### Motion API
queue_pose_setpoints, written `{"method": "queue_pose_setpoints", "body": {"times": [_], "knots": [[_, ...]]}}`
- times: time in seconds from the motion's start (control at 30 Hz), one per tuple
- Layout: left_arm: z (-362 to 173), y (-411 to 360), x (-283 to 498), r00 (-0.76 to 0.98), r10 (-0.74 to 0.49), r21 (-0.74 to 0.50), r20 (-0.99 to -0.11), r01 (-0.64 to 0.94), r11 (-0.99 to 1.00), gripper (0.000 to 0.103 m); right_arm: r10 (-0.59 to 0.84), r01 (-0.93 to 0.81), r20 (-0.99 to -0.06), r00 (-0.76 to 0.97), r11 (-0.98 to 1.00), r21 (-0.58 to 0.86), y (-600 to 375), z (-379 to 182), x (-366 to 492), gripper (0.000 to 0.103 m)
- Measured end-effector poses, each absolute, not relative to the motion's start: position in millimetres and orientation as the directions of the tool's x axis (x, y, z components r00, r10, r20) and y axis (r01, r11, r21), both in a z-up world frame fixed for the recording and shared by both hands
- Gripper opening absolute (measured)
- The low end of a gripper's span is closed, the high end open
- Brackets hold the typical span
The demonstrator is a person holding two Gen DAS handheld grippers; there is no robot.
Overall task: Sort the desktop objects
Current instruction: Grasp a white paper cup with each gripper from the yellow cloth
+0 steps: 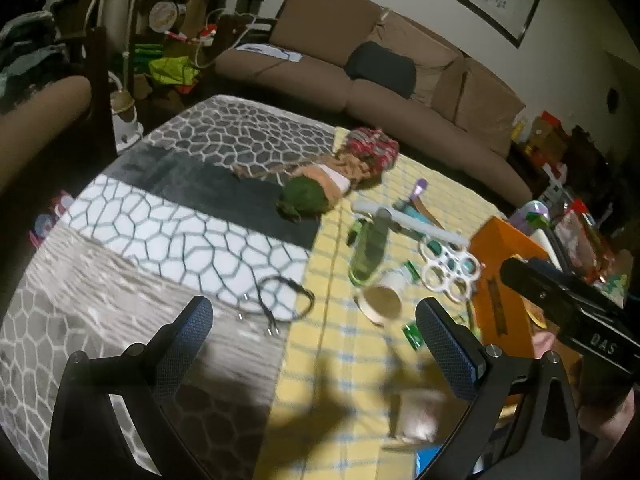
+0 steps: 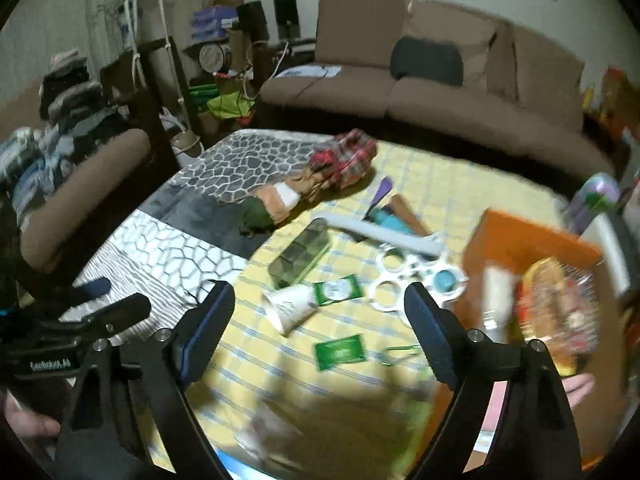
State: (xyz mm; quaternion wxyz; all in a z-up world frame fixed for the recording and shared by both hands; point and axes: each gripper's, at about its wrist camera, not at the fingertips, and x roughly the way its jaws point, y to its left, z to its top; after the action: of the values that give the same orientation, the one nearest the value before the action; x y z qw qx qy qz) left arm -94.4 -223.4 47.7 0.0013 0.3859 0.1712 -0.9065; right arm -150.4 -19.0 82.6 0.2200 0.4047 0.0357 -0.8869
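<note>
The paper cup (image 2: 289, 307) lies tipped on its side on the yellow checked cloth (image 2: 436, 196) of the counter (image 1: 120, 280), mouth toward the near edge. Touching its base on the far side is a green packet (image 2: 338, 289); a second green packet (image 2: 340, 351) lies nearer, just apart from the cup. Beyond the cup sits a clear green box (image 2: 301, 257), and beyond that a long white bar (image 2: 384, 232). To the cup's right is a white ring holder (image 2: 416, 276) with one teal disc in it, and right of that an orange box (image 2: 516, 236) holding a snack bag (image 2: 560, 312). A green clip (image 2: 400, 351) lies near the second packet. Far behind the cup are a green plush (image 1: 306, 198) and a red plaid cloth (image 1: 372, 148). Left of the cup, on the grey patterned mat (image 1: 224, 132), lies a black cable (image 1: 280, 300).

The left tongs (image 1: 314, 332) hang spread wide above the seam between mat and cloth, nothing between them. The right tongs (image 2: 320, 320) are also spread, above the cup and packets, pinching nothing. Each tool shows in the other's view. Both views are blurred.

A brown sofa (image 2: 440, 92) stands behind the counter.
</note>
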Motion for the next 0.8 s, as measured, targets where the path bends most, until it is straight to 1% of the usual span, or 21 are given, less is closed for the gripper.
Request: {"method": "queue_pose_setpoints", "body": {"times": [0.07,0.2,0.27,0.37,0.5,0.6,0.67,0.8], "knots": [[44.3,-221.4,-106.1,-0.690,0.125,-0.297,-0.713,0.136,-0.945,0.103,-0.365,0.398,-0.743,-0.561,-0.906,0.145,-17.2,74.9,-163.6,0.075],[38.7,-213.6,-117.0,-0.676,0.157,-0.309,-0.720,0.109,-0.945,0.103,-0.337,0.406,-0.791,-0.511,-0.905,0.123,-24.0,60.1,-187.0,0.077],[32.0,-209.3,-122.5,-0.651,0.175,-0.318,-0.739,0.108,-0.942,0.103,-0.326,0.426,-0.808,-0.491,-0.899,0.104,-27.8,55.6,-192.5,0.077],[19.6,-208.6,-126.7,-0.607,0.210,-0.342,-0.766,0.109,-0.933,0.103,-0.280,0.464,-0.840,-0.465,-0.885,0.039,-37.7,41.5,-195.5,0.078],[15.7,-211.0,-124.2,-0.583,0.230,-0.338,-0.779,0.081,-0.938,0.103,-0.284,0.537,-0.871,-0.401,-0.843,0.028,-52.7,22.1,-192.6,0.079],[14.4,-216.9,-120.6,-0.560,0.280,-0.377,-0.780,0.064,-0.924,0.103,-0.263,0.576,-0.891,-0.370,-0.818,0.002,-69.1,7.3,-195.9,0.079],[14.8,-219.6,-117.7,-0.551,0.298,-0.392,-0.779,0.058,-0.918,0.103,-0.260,0.593,-0.907,-0.332,-0.805,0.014,-77.4,-3.6,-201.4,0.079],[18.0,-222.1,-114.6,-0.538,0.312,-0.388,-0.783,0.031,-0.921,0.103,-0.214,0.596,-0.924,-0.316,-0.803,-0.018,-86.4,-23.3,-215.0,0.078]]}}
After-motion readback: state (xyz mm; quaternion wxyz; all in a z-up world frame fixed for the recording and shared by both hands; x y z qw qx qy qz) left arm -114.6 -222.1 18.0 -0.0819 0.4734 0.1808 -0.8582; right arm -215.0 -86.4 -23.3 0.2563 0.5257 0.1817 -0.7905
